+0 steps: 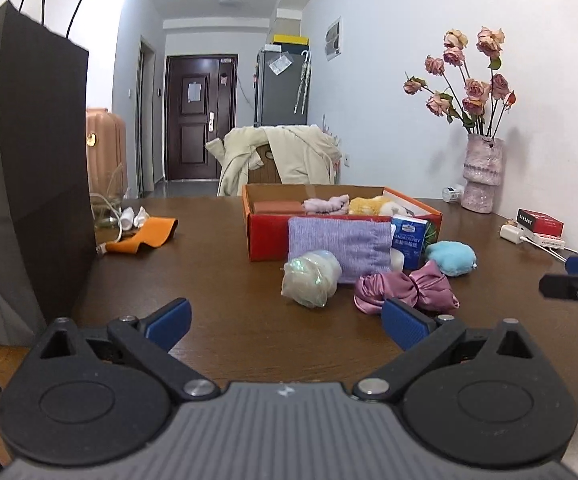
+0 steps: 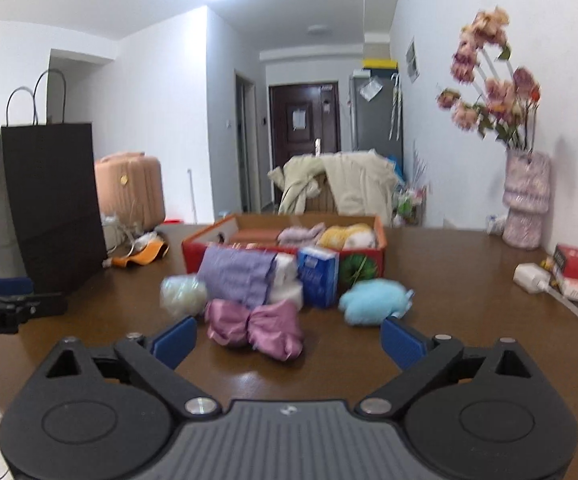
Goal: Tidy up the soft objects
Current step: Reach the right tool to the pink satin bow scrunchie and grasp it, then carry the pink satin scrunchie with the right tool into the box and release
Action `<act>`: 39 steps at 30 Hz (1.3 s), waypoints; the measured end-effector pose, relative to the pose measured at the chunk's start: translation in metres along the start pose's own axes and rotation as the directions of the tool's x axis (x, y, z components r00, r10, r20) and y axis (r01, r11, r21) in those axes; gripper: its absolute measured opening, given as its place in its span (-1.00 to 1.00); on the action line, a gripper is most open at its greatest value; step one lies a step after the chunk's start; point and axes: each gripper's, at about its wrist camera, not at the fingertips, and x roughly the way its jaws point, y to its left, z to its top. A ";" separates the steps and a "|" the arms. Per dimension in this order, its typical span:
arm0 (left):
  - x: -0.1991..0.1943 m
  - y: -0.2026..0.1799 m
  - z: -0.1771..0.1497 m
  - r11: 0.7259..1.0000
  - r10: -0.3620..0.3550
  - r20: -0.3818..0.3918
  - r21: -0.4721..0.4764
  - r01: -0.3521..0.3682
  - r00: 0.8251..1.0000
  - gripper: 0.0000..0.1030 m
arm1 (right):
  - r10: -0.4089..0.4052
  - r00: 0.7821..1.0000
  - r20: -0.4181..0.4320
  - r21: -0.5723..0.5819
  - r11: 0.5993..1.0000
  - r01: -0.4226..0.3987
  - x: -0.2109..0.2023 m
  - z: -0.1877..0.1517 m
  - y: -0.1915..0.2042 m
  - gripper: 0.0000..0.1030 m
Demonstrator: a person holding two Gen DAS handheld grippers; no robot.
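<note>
On the near side of the red box (image 2: 363, 258), I hold both grippers (image 1: 285, 322) (image 2: 289, 338) spread and empty before the pink satin bow (image 2: 255, 328), light, slippery and limp, best pinched at its cinched middle.

Left gripper (image 1: 287, 322): grey ribbed housing with a small pale logo at the top centre. Two black round-ended link arms branch off it, each with a raised disc and a triangular cut-out. Silver pivot pins sit at the joints. Fingers (image 1: 169, 322) carry blue textured pads.

Right gripper (image 2: 289, 338): same build, with grey ribbed body, black linkages, silver pins and blue pads (image 2: 403, 340). From this view the left unit's black side bears white lettering, too blurred to read.
</note>
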 end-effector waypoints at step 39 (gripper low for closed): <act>0.147 -0.073 0.008 0.976 -0.212 -0.304 -0.103 0.190 0.929 -0.40 | 0.294 0.915 -0.277 0.185 0.950 -0.250 0.154 0.022 -0.052 -0.55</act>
